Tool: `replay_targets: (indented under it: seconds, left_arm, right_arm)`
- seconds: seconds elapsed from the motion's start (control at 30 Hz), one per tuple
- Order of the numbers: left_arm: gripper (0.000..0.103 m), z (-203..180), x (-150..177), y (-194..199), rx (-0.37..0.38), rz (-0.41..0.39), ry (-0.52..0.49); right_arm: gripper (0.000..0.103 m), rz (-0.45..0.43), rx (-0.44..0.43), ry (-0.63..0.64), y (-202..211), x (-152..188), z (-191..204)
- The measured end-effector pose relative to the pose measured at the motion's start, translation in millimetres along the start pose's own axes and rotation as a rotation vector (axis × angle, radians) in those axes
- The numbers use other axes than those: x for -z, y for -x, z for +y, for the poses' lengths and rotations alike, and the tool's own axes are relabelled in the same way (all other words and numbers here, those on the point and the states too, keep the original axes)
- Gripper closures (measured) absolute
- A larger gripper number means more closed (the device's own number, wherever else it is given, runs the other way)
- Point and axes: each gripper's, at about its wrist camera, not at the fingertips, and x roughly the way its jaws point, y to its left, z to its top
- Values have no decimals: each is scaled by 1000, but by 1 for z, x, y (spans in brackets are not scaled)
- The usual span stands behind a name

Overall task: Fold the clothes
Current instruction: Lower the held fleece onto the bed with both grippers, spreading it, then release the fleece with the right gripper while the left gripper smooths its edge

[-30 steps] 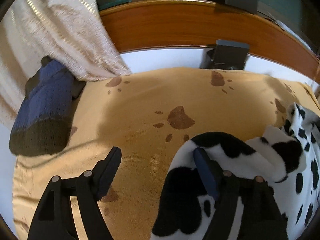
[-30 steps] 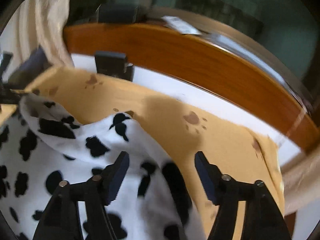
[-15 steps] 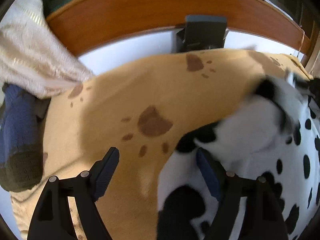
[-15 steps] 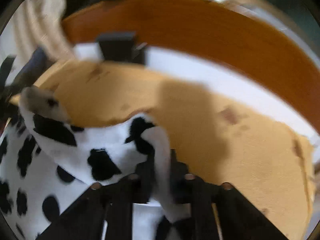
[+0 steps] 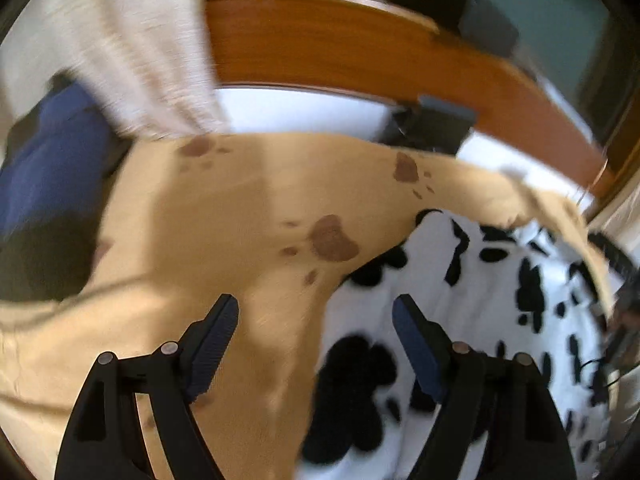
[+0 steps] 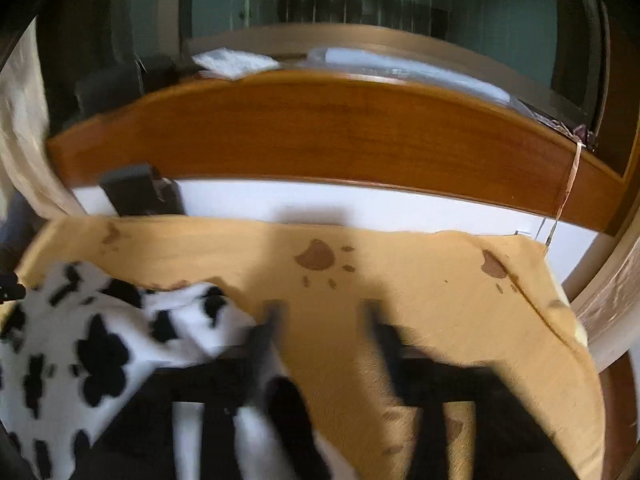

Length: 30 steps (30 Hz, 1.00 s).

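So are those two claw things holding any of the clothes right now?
No. The left gripper is open and empty; the right gripper's jaws are opening, nothing between them.

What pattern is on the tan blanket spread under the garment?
Brown paw prints on the tan blanket, clearest in the right wrist view.

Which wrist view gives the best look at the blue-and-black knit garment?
The left wrist view: the blue-and-black knit garment lies at the frame's left edge, partly under a cream knit cloth, beside the tan paw-print blanket. In the right wrist view only a dark blurred sliver shows at the far left.
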Motion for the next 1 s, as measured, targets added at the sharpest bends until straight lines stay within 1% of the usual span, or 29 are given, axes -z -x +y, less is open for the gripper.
replay_targets:
  seconds: [0.07,0.13,0.2,0.33,0.5,0.63,0.73,0.8,0.87,1.0]
  left_arm:
    - [19,17,13,20,5,-9,11]
    - [17,33,29,38,1,-9,2]
    - [16,42,50,51,-7,10,-33]
    - [16,52,104,70,-6,73,-130]
    - [16,49,152,74,-82,109,-227]
    - [16,37,157,65,-105,99,-228]
    - [16,28,156,57,-119,87,-213]
    - [16,24,150,53,-117,77,-185]
    - [16,18,148,51,-84,77,-175]
    - [16,16,149,59,-25,56,-165]
  right_arm:
    - [17,-17,-39,-8,8,0,8]
    - [17,-7,-96,-13,19,2,18]
    - [17,7,-127,-8,29,4,35]
    - [17,38,-177,49,52,13,65]
    - [17,80,-225,152,73,30,110]
    - [17,84,-275,263,98,46,156]
    - [17,85,-280,361,112,59,193]
    - [17,73,-255,408,115,66,210]
    - [17,65,-228,442,115,71,223]
    - [17,55,-144,401,96,73,220]
